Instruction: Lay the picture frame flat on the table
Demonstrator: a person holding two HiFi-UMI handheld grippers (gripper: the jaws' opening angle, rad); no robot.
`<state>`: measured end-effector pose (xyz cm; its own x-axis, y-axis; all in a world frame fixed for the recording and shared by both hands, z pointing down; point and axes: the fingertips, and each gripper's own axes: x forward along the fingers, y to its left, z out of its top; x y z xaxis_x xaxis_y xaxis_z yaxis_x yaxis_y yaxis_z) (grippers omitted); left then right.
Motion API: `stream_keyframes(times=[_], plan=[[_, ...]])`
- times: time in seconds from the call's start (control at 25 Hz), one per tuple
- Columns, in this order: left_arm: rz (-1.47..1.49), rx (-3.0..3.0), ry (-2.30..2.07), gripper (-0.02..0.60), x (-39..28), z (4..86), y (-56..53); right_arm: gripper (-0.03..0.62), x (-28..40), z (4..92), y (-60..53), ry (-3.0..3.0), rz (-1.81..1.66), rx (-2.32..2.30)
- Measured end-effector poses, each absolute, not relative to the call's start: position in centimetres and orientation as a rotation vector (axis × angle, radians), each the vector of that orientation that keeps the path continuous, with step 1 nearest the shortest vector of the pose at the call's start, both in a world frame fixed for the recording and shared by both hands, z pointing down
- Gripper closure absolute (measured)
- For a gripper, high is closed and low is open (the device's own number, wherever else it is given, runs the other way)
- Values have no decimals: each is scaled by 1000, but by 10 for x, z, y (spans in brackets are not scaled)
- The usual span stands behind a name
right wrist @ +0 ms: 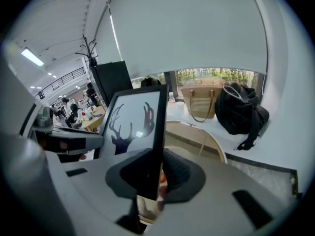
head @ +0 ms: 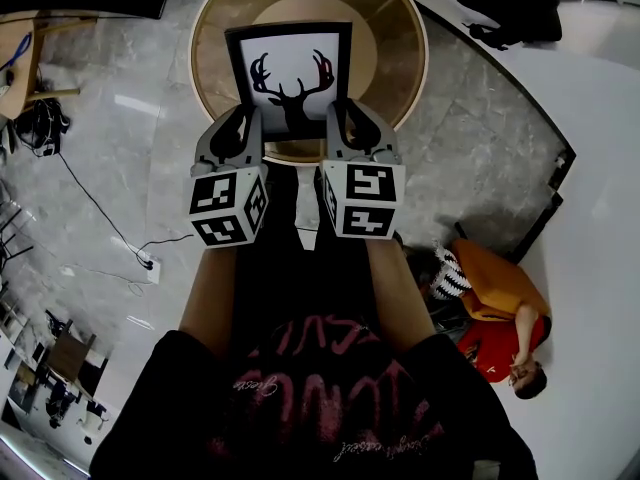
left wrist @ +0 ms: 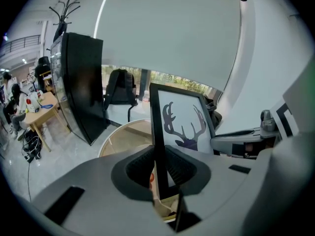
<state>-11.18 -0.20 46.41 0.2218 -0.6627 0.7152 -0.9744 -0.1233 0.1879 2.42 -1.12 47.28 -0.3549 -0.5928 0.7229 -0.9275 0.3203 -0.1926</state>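
A black picture frame [head: 290, 68] with a deer silhouette on white is held over the round wooden table [head: 395, 38], its face tilted up toward me. My left gripper [head: 243, 120] is shut on the frame's lower left edge, my right gripper [head: 343, 116] shut on its lower right edge. In the left gripper view the frame's edge [left wrist: 158, 132] runs between the pads of the left gripper [left wrist: 160, 168]. The right gripper view has the frame [right wrist: 133, 119] clamped in the right gripper [right wrist: 150, 173]. I cannot tell whether the frame touches the tabletop.
A person in orange [head: 495, 288] sits on the floor at the right. A black bag [right wrist: 241, 109] and a woven tote [right wrist: 202, 100] rest on a white ledge beyond the table. A tall black panel [left wrist: 81, 85] stands left. A cable and power strip [head: 140, 263] lie on the floor.
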Motion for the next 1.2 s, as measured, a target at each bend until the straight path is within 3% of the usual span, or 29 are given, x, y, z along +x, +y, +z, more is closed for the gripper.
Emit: stream_keyframes(times=[1.2], plan=[[717, 1725, -1424, 511, -111, 557, 41, 513, 25, 570, 32, -1927, 970, 1253]])
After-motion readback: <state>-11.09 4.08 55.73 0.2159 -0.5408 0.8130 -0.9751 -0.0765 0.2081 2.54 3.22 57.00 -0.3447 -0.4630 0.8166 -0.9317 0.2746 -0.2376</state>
